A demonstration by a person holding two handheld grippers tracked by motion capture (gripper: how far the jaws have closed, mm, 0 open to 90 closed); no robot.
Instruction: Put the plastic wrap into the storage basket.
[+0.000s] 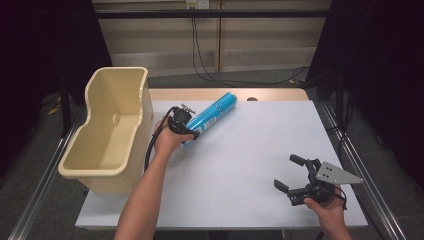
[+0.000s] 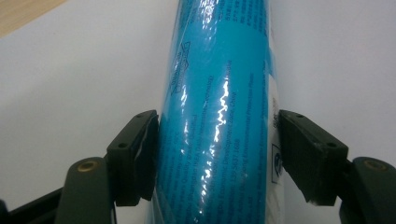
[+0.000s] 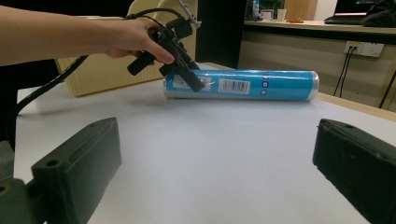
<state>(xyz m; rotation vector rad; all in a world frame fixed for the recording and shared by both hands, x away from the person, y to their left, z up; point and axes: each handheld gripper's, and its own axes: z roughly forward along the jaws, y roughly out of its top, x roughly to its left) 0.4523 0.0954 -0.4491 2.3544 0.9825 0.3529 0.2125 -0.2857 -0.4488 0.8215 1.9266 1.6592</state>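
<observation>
Left hand-held gripper (image 1: 189,131) pinching blue roll (image 1: 212,115) near end; right hand-held gripper (image 1: 289,174) spread, well apart.

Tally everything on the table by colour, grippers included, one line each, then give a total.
Blue: 1, the blue roll, lying on its side.
Cream: 1, the cream bin, at the table's left edge.
Black: 2, the left gripper with its jaws on either side of the roll, and the right gripper, open and apart.
Total: 4
</observation>
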